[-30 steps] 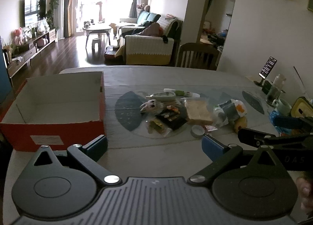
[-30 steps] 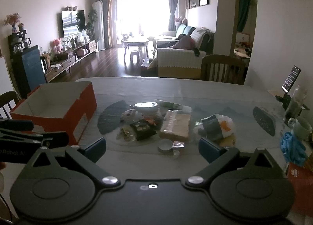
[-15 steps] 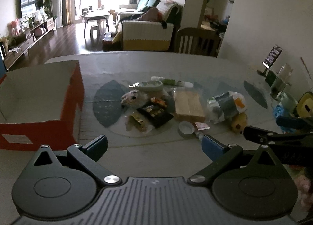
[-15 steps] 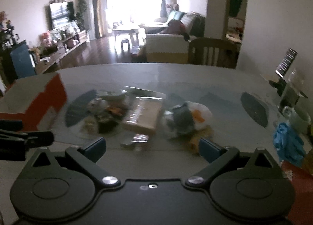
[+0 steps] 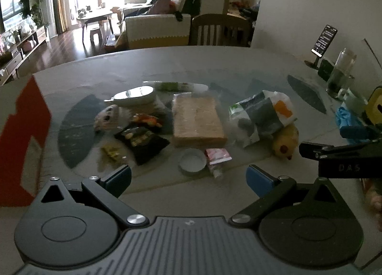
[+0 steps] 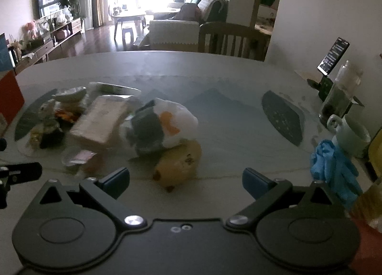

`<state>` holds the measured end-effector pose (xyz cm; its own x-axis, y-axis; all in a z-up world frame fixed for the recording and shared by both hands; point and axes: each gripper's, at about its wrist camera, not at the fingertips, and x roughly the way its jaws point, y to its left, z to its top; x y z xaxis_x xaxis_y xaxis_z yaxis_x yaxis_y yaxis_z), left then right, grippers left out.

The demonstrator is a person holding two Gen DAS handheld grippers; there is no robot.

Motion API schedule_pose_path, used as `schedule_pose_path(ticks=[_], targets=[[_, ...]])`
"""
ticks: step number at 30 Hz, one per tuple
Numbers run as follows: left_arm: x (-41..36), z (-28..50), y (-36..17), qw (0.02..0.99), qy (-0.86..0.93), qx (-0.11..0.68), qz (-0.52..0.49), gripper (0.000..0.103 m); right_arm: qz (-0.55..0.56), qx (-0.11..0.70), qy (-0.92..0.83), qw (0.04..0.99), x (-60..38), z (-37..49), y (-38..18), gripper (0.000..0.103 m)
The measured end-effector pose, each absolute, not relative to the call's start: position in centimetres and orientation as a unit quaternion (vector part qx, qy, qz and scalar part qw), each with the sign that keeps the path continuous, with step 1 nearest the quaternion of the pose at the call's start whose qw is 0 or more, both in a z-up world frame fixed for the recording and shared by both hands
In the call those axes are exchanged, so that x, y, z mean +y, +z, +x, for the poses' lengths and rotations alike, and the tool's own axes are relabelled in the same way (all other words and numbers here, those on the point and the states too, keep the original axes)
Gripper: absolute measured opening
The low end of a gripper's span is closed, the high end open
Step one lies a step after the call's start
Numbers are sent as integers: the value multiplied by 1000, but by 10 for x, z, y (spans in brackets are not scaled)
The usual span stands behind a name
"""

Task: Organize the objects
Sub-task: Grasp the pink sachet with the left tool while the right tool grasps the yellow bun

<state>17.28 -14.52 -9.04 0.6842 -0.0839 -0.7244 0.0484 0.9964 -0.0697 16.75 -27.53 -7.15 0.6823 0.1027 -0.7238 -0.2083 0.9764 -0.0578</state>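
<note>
A heap of small items lies mid-table: a tan wrapped block (image 5: 198,121), a black snack pack (image 5: 140,141), a white lid (image 5: 192,162), a pink sachet (image 5: 217,155), a white-grey-orange bag (image 5: 262,112) and a yellow fruit (image 5: 285,143). My left gripper (image 5: 188,178) is open just short of the lid. The red box (image 5: 23,141) stands at the left edge. In the right wrist view my right gripper (image 6: 186,179) is open, with the yellow fruit (image 6: 179,162) between its fingertips' line and the bag (image 6: 160,126) behind it. Nothing is held.
At the right edge stand a white mug (image 6: 351,135), a glass bottle (image 6: 339,98), a phone on a stand (image 6: 333,56) and a blue crumpled glove (image 6: 334,165). A wooden chair (image 6: 232,38) sits behind the table. The other gripper's black arm (image 5: 339,155) shows at right.
Both grippers moved forward and to the right toward the heap. The red box slid toward the left edge of both views, and the yellow fruit now lies close before the right gripper.
</note>
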Motion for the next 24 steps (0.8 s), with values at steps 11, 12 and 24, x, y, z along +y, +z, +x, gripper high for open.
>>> schedule_pose_path(ticks=[11, 12, 24], targets=[[-165, 209, -125, 912, -27, 409, 17, 102, -85, 414, 109, 900, -280, 202, -99, 100], [-162, 210, -127, 911, -23, 412, 15, 102, -85, 415, 112, 899, -280, 203, -100, 100], [-177, 220, -133, 909, -34, 414, 30, 97, -93, 425, 123, 892, -275, 220, -115, 99]])
